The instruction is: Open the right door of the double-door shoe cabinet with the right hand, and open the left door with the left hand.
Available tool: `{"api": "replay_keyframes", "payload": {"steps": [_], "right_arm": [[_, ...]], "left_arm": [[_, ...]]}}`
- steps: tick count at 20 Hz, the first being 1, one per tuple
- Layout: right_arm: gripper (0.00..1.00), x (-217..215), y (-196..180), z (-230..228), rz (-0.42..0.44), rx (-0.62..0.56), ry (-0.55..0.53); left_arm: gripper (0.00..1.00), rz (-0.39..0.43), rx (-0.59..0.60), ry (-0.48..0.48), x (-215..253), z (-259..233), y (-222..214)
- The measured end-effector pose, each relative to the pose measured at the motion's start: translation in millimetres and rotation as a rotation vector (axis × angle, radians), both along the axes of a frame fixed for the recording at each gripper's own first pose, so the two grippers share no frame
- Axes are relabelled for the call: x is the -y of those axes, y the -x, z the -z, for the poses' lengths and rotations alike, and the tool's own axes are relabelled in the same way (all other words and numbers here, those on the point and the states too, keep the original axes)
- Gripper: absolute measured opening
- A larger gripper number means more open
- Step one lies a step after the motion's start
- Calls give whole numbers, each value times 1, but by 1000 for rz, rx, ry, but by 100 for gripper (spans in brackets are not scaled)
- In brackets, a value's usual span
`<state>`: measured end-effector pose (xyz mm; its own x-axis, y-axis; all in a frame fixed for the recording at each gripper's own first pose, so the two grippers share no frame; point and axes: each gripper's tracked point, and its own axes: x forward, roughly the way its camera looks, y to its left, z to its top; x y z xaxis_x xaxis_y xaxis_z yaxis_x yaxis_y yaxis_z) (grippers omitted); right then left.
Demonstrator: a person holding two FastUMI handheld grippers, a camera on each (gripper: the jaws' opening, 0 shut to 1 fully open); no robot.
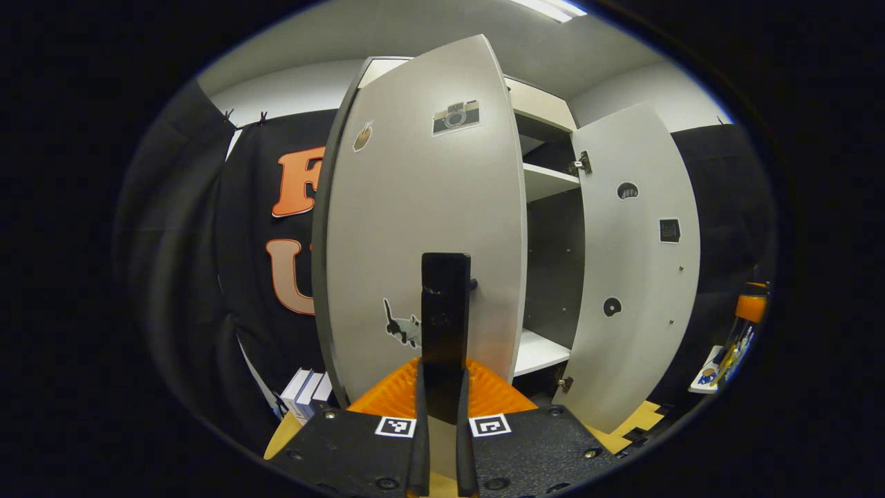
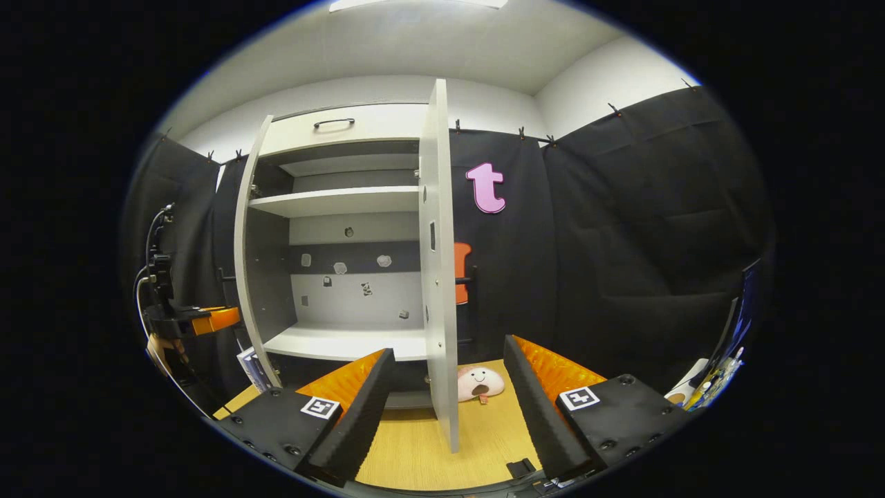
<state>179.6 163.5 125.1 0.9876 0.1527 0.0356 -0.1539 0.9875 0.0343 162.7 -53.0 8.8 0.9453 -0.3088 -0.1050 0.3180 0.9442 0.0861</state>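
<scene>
Left gripper view, left to right: booth cloth at far left, a few small white boxes (image 1: 308,391) on the floor at lower left, then the left door (image 1: 422,228) swung out and filling frame centre, outer face toward the camera with stickers on it: camera sticker up top, a plane sticker low down. Left gripper (image 1: 444,387) sits bottom centre, fingers closed tight together around the door's black handle (image 1: 446,311), which stands upright straight ahead of the fingertips, so it's clamped on the handle. Right of the door edge, the cabinet (image 1: 546,183) interior shows white shelves, then the right door (image 1: 639,263) open wide at right of frame, inner face showing, hinges on its left edge. Orange-topped item at far right edge, too small to identify. Right gripper view, left to right: the other gripper, orange and black, with a hand behind it, at the far left edge beside the left door's edge (image 2: 243,263). Cabinet (image 2: 339,200) open in the centre-left, shelves bare, small stickers on the back panel, a drawer with handle on top. Right door (image 2: 437,263) seen edge-on in frame centre, standing between the right gripper's (image 2: 449,387) two fingers but further out, not touching either; jaws spread wide, holding nothing. A pink plush toy (image 2: 479,382) lies on the wooden floor (image 2: 415,449) just right of the door's bottom edge. Black cloth fills the right side.
</scene>
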Motion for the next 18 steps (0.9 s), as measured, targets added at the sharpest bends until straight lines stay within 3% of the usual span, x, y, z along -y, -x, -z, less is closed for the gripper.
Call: {"api": "replay_keyframes", "payload": {"steps": [9,18], "right_arm": [[100,-11,2,-1,-29,7,8],[100,-29,6,1,-94,-5,5]], "left_arm": [[10,-35,2,8,-44,-7,12],[5,-148,32,-51,-100,-16,19]]}}
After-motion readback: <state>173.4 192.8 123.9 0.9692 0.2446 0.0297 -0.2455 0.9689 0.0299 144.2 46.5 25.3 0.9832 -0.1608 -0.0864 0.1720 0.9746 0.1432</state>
